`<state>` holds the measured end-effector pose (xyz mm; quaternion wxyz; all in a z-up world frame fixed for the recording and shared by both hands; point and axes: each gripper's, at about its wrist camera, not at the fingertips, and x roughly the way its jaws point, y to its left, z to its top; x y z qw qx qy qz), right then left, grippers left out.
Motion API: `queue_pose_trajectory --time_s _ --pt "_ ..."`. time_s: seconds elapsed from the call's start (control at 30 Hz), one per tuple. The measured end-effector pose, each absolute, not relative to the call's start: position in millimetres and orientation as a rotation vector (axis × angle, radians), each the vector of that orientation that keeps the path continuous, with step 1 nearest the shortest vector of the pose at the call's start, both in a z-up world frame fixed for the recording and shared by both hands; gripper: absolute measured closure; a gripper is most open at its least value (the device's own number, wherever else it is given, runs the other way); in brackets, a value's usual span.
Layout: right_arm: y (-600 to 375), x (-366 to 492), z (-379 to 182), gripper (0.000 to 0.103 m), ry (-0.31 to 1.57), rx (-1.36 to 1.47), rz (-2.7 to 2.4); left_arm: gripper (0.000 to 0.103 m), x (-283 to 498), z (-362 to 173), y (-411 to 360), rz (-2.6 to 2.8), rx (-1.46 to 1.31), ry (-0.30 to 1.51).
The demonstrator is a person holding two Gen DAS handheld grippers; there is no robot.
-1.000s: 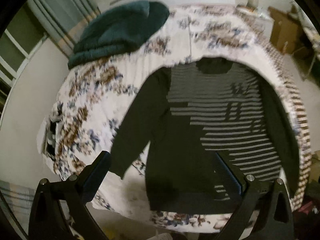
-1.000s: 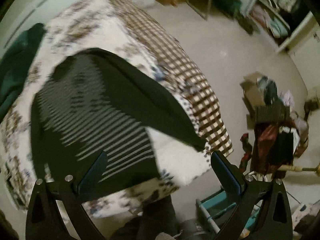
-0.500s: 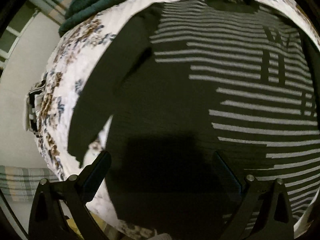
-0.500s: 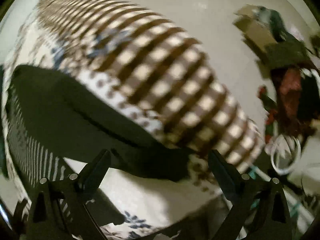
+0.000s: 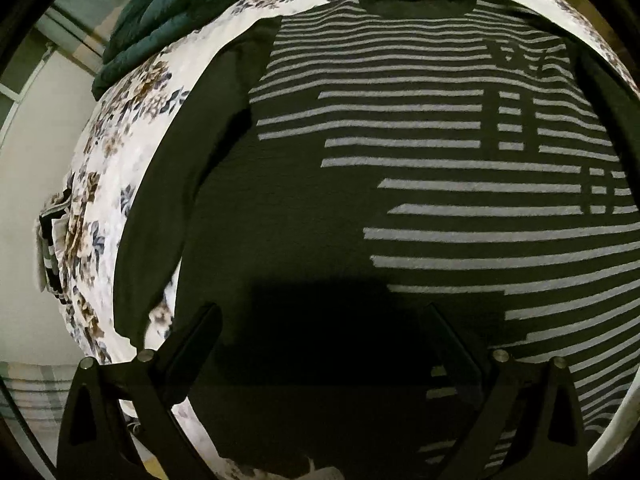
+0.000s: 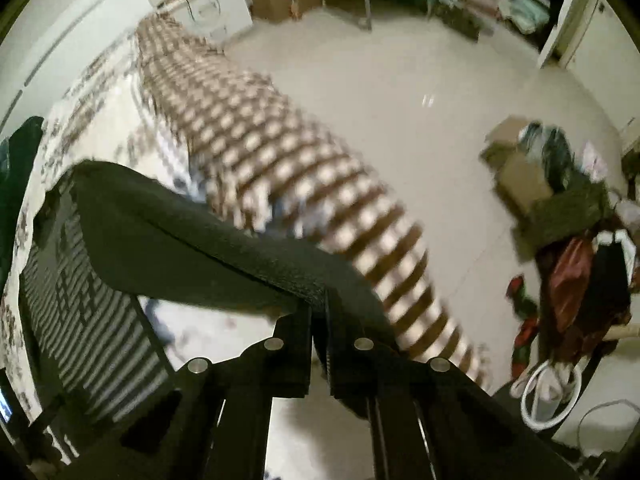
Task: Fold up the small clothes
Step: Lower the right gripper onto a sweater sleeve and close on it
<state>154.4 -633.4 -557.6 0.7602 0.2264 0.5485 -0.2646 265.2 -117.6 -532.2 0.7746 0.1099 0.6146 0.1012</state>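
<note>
Dark knitted sweater with pale grey stripes point(image 5: 400, 184) lies spread flat, front up, on a bed under a white floral bedspread point(image 5: 120, 152), its neck at the far end and its hem toward the camera. The left gripper point(image 5: 320, 340) points steeply down over the plain dark lower part of the sweater, its black fingers point(image 5: 192, 344) spread wide with the knit beneath them; whether the tips touch the fabric cannot be told. Its shadow falls as a dark block on the cloth between the fingers.

The right gripper point(image 6: 319, 312), also angled steeply down, has just been closing and its jaws now stand pressed together on the cuff end of the sweater's plain dark sleeve point(image 6: 192, 244), which runs from the pinch up and left to the shoulder.

Beyond the sleeve, a brown-and-white checked blanket point(image 6: 288, 184) hangs over the bed's edge, blurred. A dark green folded blanket point(image 5: 168, 4) lies at the far left of the bed. On the pale tiled floor point(image 6: 400, 92) stand a cardboard box point(image 6: 520, 168) and a heap of clothes point(image 6: 580, 264), well apart from the bed.
</note>
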Motion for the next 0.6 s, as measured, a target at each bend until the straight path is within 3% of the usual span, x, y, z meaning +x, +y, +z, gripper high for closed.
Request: queue_pose_trajectory --time_s 0.07,0.1,0.13,0.2,0.3,0.47,0.6 --pt "-635 160 -575 0.095 1.289 0.486 -0.53 0.0 266 -534 -119 0.214 0.238 1.334" --pt "-638 155 -588 0.082 1.342 0.512 -0.531 0.0 266 -536 -120 0.212 0.238 1.339" --pt "-645 146 -599 0.062 1.372 0.576 -0.555 0.0 265 -537 -120 0.212 0.239 1.341" --pt "-664 118 -604 0.047 1.329 0.751 -0.598 0.0 264 -537 -121 0.207 0.241 1.338" --pt "-686 75 -621 0.034 1.222 1.004 -0.724 0.0 264 -540 -120 0.204 0.254 1.33" --pt "-707 32 -666 0.029 1.077 1.361 -0.801 0.0 265 -548 -113 0.215 0.245 1.353" --pt "-702 41 -690 0.031 1.035 1.501 -0.738 0.0 266 -550 -109 0.228 0.241 1.352"
